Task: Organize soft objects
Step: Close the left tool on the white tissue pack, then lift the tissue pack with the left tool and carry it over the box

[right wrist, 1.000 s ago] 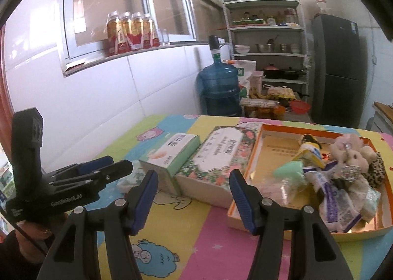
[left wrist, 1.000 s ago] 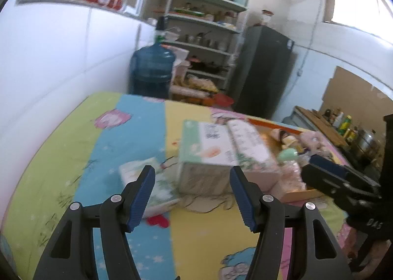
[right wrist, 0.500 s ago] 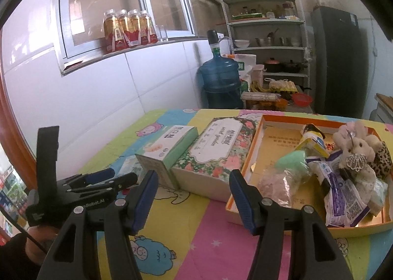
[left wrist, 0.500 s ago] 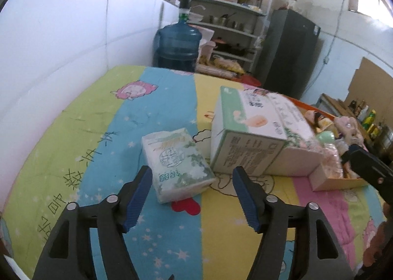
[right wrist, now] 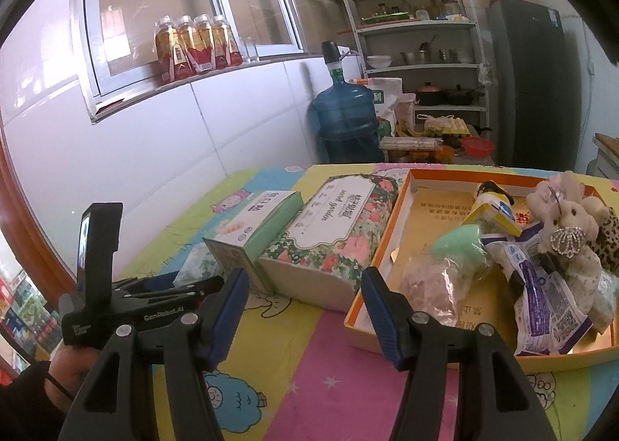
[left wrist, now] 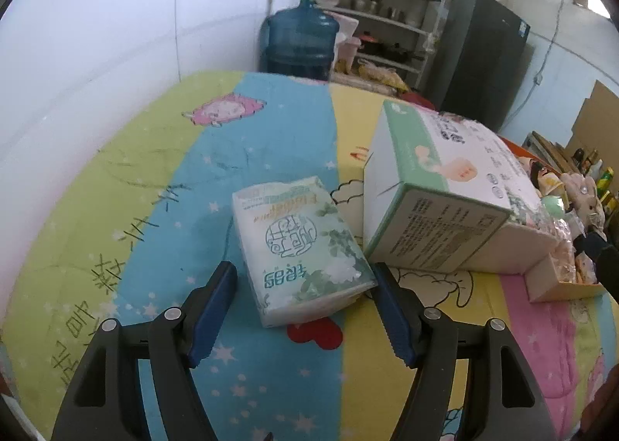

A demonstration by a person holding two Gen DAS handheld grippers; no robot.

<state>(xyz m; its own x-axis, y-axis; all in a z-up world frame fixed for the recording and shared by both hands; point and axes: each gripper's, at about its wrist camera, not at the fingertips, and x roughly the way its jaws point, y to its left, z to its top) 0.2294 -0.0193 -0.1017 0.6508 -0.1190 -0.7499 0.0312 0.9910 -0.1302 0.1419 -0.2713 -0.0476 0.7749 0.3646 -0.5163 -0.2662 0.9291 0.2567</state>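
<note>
Soft plastic wraps the tissue pack (left wrist: 301, 247), which lies on the desk (left wrist: 154, 189) just beside the green tissue box (left wrist: 433, 201). My left tongs (left wrist: 303, 309) stand wide around its near end, not yet pressing. I judge the next move is closing gently. My right tongs (right wrist: 303, 309) hang half open, empty. The pack's far side is hidden.

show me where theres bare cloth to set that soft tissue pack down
Free: the green and blue cloth left of the tissue pack, toward the white wall, and the pink strip before the orange tray. Crowded: the tray and the boxes beside it.
</note>
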